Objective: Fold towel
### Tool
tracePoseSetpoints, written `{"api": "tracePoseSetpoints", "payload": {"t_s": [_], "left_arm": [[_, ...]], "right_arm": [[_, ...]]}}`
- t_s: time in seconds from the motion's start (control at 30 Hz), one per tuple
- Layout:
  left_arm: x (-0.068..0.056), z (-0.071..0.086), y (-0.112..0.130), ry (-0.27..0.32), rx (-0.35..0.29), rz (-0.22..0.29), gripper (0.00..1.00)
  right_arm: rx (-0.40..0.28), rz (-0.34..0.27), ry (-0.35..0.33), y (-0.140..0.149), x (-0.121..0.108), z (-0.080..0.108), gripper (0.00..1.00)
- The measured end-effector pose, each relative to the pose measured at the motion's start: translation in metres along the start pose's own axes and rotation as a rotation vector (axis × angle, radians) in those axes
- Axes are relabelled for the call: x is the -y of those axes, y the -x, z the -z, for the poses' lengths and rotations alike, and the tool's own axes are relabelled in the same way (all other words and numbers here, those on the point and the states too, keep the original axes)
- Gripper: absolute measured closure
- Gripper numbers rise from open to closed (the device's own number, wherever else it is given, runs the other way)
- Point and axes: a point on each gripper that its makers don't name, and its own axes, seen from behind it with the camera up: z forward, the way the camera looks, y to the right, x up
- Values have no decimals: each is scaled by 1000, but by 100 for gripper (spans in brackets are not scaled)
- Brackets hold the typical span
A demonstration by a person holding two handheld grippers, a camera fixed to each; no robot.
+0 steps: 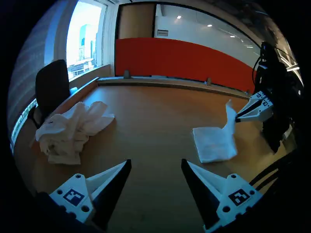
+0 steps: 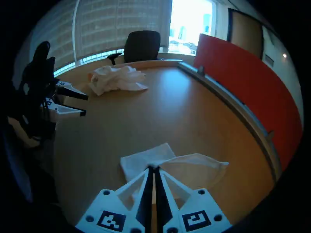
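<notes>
Pinching one lifted edge of the white towel point(image 2: 142, 161), right gripper point(image 2: 152, 169) jaws pressed together on the cloth; the rest of it lies flat on the wooden counter point(image 1: 155, 112). Left gripper point(image 1: 156, 163) jaws spread, above the counter. Heap of crumpled towels point(image 1: 72, 128) at the counter's edge by an office chair point(image 1: 52, 87).

Left gripper point(image 1: 156, 161): I see white wedge fingers point(image 1: 225, 190), black inner faces.
Right gripper point(image 2: 154, 168): same build, I note.
Markers point(image 1: 74, 197): black-and-white square per finger.
Screws point(image 2: 198, 191): dark, beside markers.
</notes>
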Motion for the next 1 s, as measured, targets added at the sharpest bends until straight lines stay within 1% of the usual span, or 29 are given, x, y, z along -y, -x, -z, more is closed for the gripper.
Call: {"api": "tracePoseSetpoints", "payload": {"t_s": [0.1,0.37,0.6,1.0], "left_arm": [[1,0,1,-2,-9,-6,5],[1,-1,-1,5,-30,7,5],[5,0,-1,-1,-45,3,5],[5,3,5,-2,-36,10,5]], "right_arm": [[5,2,-8,-1,2,-4,95],[22,5,-28,0,8,-15,95],[38,2,-51,2,17,-29,95],[81,-5,-92,11,35,-54,95]]}}
